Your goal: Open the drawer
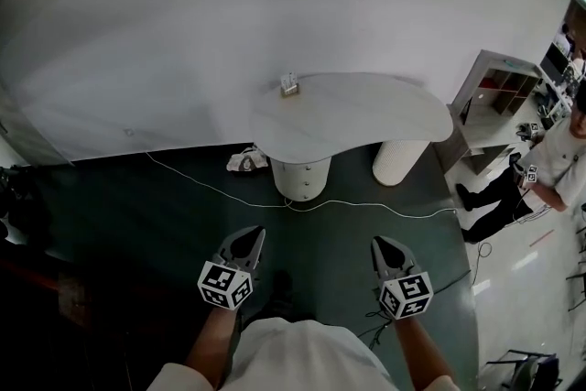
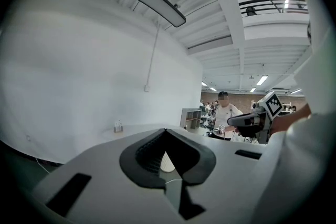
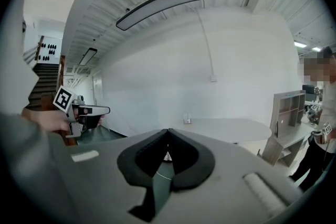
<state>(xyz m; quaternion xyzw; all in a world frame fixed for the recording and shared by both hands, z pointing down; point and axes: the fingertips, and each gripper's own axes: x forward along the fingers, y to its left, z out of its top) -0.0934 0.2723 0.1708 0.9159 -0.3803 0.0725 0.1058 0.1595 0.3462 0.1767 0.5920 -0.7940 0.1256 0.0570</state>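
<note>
**Drawer untouched: both grippers well short of the table**

We judge the task barely begun. The left gripper (image 1: 249,236) and the right gripper (image 1: 381,244) hang side by side in front of us over the dark green floor (image 1: 137,215). Both point toward the white table (image 1: 366,119) by the wall. Each claw is clenched on nothing: in each gripper view the 2 jaws meet at their tips, and only distant scenery shows through the gap behind them.

We cannot make out the drawer itself as a separate front. We take it to sit in the round white pedestal (image 1: 302,177) under the left part of the tabletop, the only cabinet-like body below the table. A second, plain white leg (image 1: 399,162) stands to its right. Nothing protrudes from the pedestal, so the drawer reads as closed. The pedestal and the grippers are well apart, and a white cable (image 1: 366,206) runs across the floor between them.

By our reckoning, everything is left to do: approach the pedestal, open 1 claw, find a handle or edge, grip it and pull outward. No handle is visible from here, so which gripper suits the pull is undecided.
</note>
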